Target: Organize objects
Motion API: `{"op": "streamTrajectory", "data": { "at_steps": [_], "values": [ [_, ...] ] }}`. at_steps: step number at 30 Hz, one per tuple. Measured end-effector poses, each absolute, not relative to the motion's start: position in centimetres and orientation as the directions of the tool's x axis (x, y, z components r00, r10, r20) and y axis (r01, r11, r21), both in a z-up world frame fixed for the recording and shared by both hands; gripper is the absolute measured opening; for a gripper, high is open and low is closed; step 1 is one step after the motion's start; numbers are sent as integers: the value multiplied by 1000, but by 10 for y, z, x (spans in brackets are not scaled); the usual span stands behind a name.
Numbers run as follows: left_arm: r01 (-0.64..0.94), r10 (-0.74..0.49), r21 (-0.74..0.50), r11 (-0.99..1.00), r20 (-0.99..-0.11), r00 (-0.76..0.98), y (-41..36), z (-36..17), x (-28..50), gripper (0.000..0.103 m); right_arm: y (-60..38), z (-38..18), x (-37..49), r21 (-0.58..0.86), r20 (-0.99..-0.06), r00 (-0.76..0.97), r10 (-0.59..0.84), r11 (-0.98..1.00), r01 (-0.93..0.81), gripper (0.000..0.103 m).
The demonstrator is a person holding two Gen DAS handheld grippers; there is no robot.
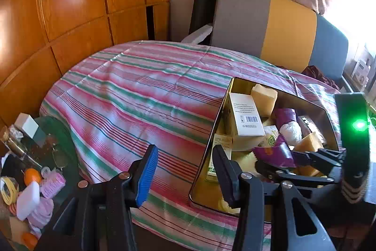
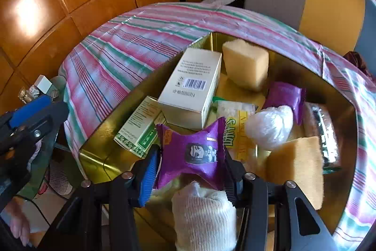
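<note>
Right gripper [image 2: 191,164] hangs over the gold tin [image 2: 98,157] near its front edge, a purple snack packet [image 2: 192,152] between its 2 pads, while the left gripper [image 1: 185,171] gapes empty above the striped bedspread [image 1: 141,91].

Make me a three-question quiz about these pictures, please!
1. Where is the white barcode box? A) in the gold tin B) on the floor C) on the chair
2. How many yellow sponges are in the tin? A) two B) five C) none
3. The left claw is: A) open and empty B) shut on a sponge C) holding a box
Answers: 1A, it lies among the tin's things; 2A, one at the back, one nearer; 3A, only bedsheet shows inside it.
</note>
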State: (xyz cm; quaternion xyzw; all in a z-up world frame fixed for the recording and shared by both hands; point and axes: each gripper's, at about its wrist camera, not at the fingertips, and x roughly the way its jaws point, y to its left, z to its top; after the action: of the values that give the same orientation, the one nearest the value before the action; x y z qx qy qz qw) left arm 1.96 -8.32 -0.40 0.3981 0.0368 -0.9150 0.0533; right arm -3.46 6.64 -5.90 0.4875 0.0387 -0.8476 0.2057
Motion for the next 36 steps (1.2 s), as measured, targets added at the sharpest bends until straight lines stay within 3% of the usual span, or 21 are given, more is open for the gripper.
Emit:
{"op": "streamTrajectory", "data": {
  "at_steps": [4,12,23,27,36],
  "values": [
    [129,-59,-37,-991,-745,-665,-83,-8,19,48,69,-60,-33,142,-838,-449,-312,-917,372,66],
    [108,-33,-49,-993,-762,-646,-76,-15,18,48,85,-46,-12,137,-818,-493,-297,-932,335,80],
    [66,-34,-11,-998,-764,-644,-54,-16,23,48,102,-23,13,110,-808,-532,-255,-951,290,91],
    [56,-40,6,-998,-769,-638,-46,-15,25,48,107,-14,21,59,-800,-565,-202,-964,261,101],
    [56,-116,104,-993,-777,-619,-30,-13,28,48,128,-5,23,37,-804,-583,-118,-988,149,103]
  ]
}}
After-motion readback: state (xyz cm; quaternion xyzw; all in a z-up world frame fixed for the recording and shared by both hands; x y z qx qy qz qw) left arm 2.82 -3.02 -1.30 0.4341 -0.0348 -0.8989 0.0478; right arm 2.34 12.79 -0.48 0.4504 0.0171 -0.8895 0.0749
